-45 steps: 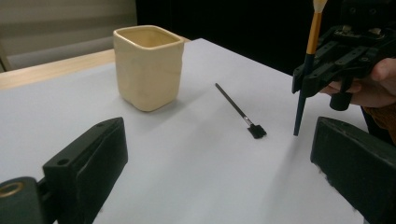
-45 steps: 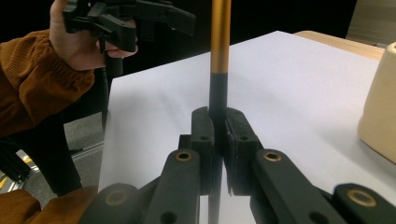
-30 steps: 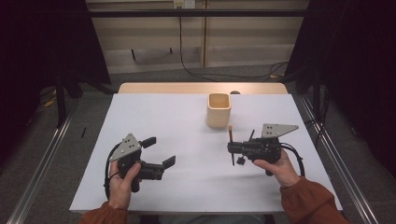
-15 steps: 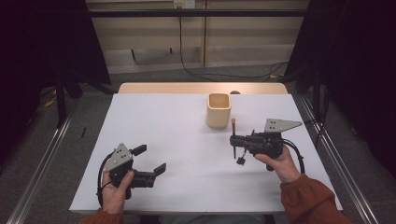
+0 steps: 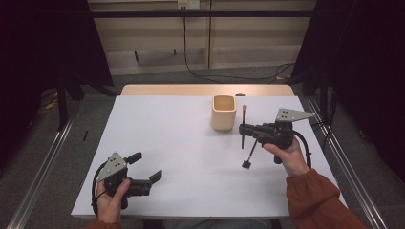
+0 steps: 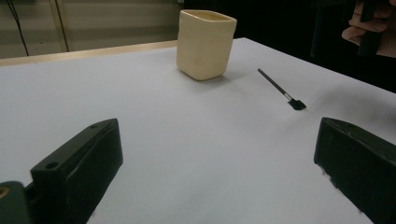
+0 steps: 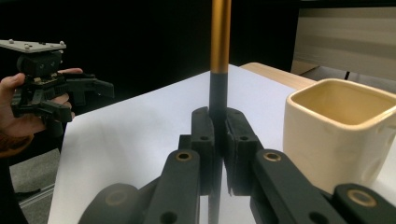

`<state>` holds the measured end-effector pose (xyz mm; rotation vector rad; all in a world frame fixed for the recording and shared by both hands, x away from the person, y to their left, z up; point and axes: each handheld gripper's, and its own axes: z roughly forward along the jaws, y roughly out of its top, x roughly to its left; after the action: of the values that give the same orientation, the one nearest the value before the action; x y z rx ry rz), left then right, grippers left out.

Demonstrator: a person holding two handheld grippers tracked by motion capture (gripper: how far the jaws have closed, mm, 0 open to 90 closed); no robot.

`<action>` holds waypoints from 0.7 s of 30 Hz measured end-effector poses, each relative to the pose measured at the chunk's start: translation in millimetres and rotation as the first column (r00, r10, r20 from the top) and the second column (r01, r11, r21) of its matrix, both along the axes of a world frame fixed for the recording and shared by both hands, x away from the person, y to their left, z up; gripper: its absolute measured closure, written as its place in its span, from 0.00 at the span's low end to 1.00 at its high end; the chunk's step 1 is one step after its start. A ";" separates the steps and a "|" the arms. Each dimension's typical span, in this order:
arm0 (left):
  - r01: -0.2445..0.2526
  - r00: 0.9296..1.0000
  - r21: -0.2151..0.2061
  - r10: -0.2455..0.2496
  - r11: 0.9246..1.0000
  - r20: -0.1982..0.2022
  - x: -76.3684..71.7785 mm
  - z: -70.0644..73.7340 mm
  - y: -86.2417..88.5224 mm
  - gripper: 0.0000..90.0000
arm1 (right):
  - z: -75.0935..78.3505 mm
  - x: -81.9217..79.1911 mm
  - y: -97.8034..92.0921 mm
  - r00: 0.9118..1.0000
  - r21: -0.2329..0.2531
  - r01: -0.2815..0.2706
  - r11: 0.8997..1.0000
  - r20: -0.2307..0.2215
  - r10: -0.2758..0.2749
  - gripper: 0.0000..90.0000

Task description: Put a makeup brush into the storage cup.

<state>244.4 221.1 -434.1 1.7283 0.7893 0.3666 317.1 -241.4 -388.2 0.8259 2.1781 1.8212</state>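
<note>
At the near left edge of the white table, the left gripper rests low in the person's left hand, its jaws spread wide with nothing between them; it sits closer to the table's front edge than a second ago, when it was held higher and farther in. The left gripper view looks out between those parted jaws across bare tabletop to a small black-tipped brush lying flat on the surface, and beyond it to the cream square cup. On the right, the right gripper, held in the person's right hand with a rust-coloured sleeve behind it, has risen and moved toward the cup since the earlier frames, where it sat lower and nearer the table's front. Its jaws are clenched on a second brush, gripped by the dark lower part of the handle and now standing close to upright, the orange-brown end topmost, where before it leaned across the claw. The right gripper view shows the two pads pressed against that handle, with the cup just to the side and the left gripper open in the distance. In the high view the held brush stands just beside the cup, not touching it, while the loose brush lies on the table below the right gripper. The cup stands unmoved near the far edge.
</note>
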 end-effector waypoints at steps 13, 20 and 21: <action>0.012 1.000 0.012 -0.012 1.000 0.005 -1.3 1.0 -1.9 0.01 | 29.1 25.4 9.8 0.997 -0.004 0.016 1.000 0.079 -0.016 0.94; 0.019 1.000 0.009 -0.019 1.000 0.008 -1.4 0.7 -2.6 0.02 | 43.7 39.4 11.9 0.994 0.002 0.041 0.999 0.099 -0.041 0.93; 0.019 1.000 0.013 -0.019 1.000 0.007 -1.4 1.0 -2.4 0.02 | 44.5 41.2 12.1 0.994 0.003 0.042 0.999 0.098 -0.042 0.94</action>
<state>243.1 218.7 -433.1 1.7441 0.7666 0.3655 358.3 -229.3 -343.6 0.7605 2.0843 1.8033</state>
